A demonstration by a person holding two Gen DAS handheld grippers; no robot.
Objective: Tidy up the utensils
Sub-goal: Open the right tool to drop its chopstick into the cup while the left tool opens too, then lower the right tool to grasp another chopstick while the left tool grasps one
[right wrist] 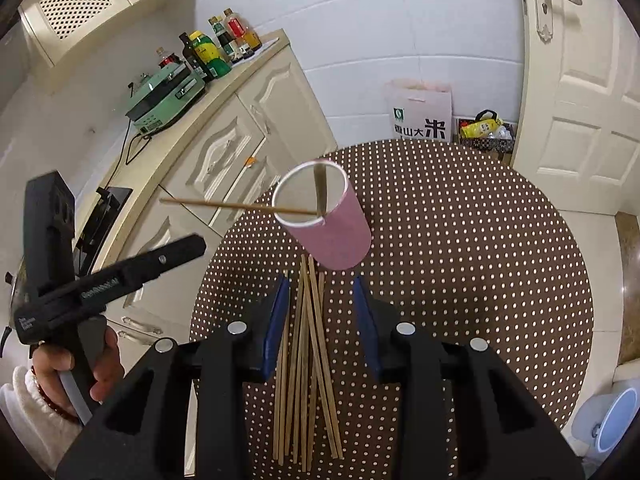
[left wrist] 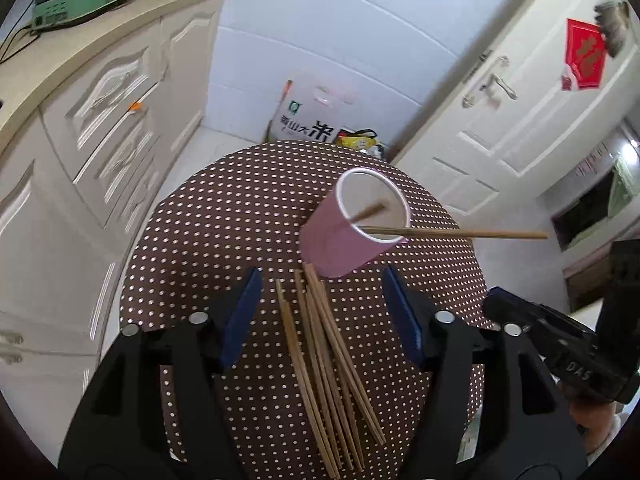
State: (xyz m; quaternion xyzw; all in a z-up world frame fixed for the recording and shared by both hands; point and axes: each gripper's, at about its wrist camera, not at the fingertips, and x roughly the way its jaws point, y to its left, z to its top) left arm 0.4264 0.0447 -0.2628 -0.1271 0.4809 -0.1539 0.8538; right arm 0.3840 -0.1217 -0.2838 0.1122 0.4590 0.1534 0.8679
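Note:
A pink cup [left wrist: 340, 244] [right wrist: 340, 236] stands on the round brown dotted table [left wrist: 224, 232] [right wrist: 460, 240]. Two wooden chopsticks [left wrist: 456, 234] [right wrist: 236, 206] stick out of it. Several loose chopsticks [left wrist: 324, 356] [right wrist: 304, 364] lie on the table in front of the cup. My left gripper [left wrist: 322, 296] is open above them, its blue pads either side of the pile. My right gripper [right wrist: 322, 300] is open above the same pile. The right gripper's body shows at the right edge of the left wrist view, and the left gripper's body at the left of the right wrist view.
Cream kitchen cabinets [left wrist: 112, 120] [right wrist: 224, 140] with a green appliance [right wrist: 164, 100] and bottles [right wrist: 212, 52] stand to the left. A rice bag [left wrist: 308, 116] [right wrist: 420, 116] sits on the floor behind the table. A white door [left wrist: 520, 112] [right wrist: 580, 100] is at the right.

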